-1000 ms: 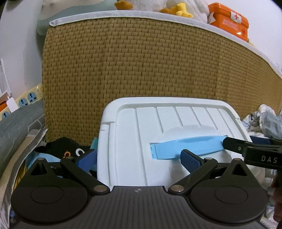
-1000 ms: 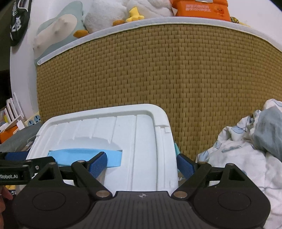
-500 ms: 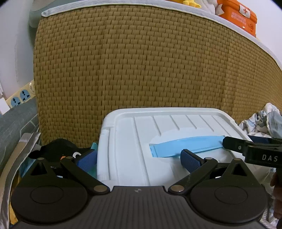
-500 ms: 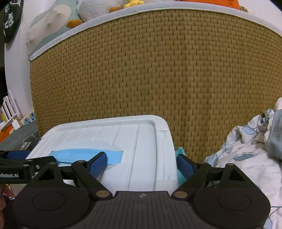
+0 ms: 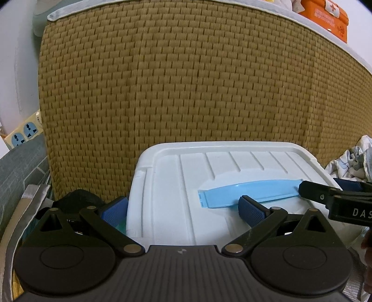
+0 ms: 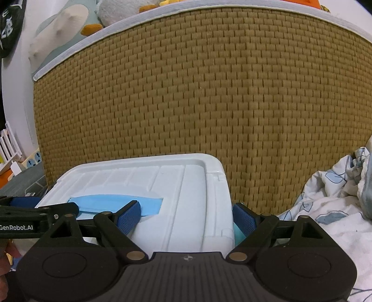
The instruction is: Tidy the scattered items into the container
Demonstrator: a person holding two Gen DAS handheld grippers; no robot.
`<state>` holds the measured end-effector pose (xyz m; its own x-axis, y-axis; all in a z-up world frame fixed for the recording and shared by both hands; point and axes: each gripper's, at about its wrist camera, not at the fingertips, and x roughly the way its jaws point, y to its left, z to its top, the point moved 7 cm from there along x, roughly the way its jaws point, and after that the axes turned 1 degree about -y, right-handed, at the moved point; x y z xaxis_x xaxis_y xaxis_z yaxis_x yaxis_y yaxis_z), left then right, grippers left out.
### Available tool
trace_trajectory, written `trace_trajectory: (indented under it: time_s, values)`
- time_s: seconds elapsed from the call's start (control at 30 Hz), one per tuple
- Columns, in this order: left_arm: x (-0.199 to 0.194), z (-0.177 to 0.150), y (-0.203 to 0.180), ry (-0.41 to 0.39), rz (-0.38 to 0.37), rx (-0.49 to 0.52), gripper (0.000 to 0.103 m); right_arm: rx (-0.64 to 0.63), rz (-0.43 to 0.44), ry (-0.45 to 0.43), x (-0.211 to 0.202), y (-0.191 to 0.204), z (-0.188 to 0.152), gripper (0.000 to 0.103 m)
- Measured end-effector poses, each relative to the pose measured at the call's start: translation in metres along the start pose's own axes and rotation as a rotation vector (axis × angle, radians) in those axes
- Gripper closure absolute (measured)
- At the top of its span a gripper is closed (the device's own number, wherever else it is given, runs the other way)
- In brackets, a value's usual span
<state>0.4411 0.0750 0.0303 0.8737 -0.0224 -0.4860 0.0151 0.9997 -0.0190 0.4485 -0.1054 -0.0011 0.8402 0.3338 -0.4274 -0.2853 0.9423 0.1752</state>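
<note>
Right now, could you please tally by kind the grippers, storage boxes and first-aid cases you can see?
Grippers: 2, left gripper and right gripper
White lidded storage box: 1
Orange first-aid case: 1
Total: 4

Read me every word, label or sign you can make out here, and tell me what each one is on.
"GenRobot.AI": side of the left hand-held gripper.
"DAS", cut off by the picture's edge: side of the right hand-held gripper.
Red cross sign: orange box; its other print is too small to read.
</note>
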Motion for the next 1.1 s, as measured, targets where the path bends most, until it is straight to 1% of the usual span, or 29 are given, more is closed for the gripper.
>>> trace_trajectory:
  time_s: [0.1, 0.17, 0.23, 0.3, 0.37, 0.53, 0.73, 0.87, 1.0, 1.1]
  values:
    - [-0.005, -0.001, 0.006, 0.003, -0.004, -0.019, 0.0, -0.003, 0.017, 0.002, 0.0, -0.002, 0.001, 0.014]
    - [-0.012, -0.003, 0.013, -0.005, 0.011, -0.029, 0.0, -0.009, -0.003, -0.006, -0.006, -0.005, 0.002, 0.014]
    - [-0.025, -0.004, 0.018, -0.028, 0.043, -0.016, 0.0, -0.019, -0.021, -0.04, -0.018, -0.008, 0.005, 0.014]
    - [-0.039, -0.005, 0.021, -0.047, 0.047, -0.016, 0.0, -0.026, -0.022, -0.065, -0.031, -0.011, 0.008, 0.014]
    - [-0.054, -0.005, 0.021, -0.071, 0.047, -0.018, 0.0, -0.027, -0.013, -0.068, -0.043, -0.011, 0.009, 0.014]
    - [-0.093, -0.011, 0.013, -0.112, 0.04, -0.023, 0.0, -0.068, -0.007, -0.096, -0.078, -0.001, 0.006, 0.014]
    - [-0.136, -0.032, -0.002, -0.139, 0.058, -0.008, 0.0, -0.088, 0.009, -0.094, -0.114, 0.011, -0.014, 0.014]
    - [-0.166, -0.053, -0.013, -0.146, 0.047, 0.018, 0.0, -0.081, 0.021, -0.105, -0.142, 0.016, -0.03, 0.014]
    - [-0.198, -0.074, -0.022, -0.146, 0.029, -0.006, 0.0, -0.109, 0.018, -0.102, -0.172, 0.021, -0.041, 0.014]
    - [-0.22, -0.088, -0.029, -0.157, 0.034, -0.007, 0.0, -0.116, 0.02, -0.117, -0.195, 0.021, -0.048, 0.014]
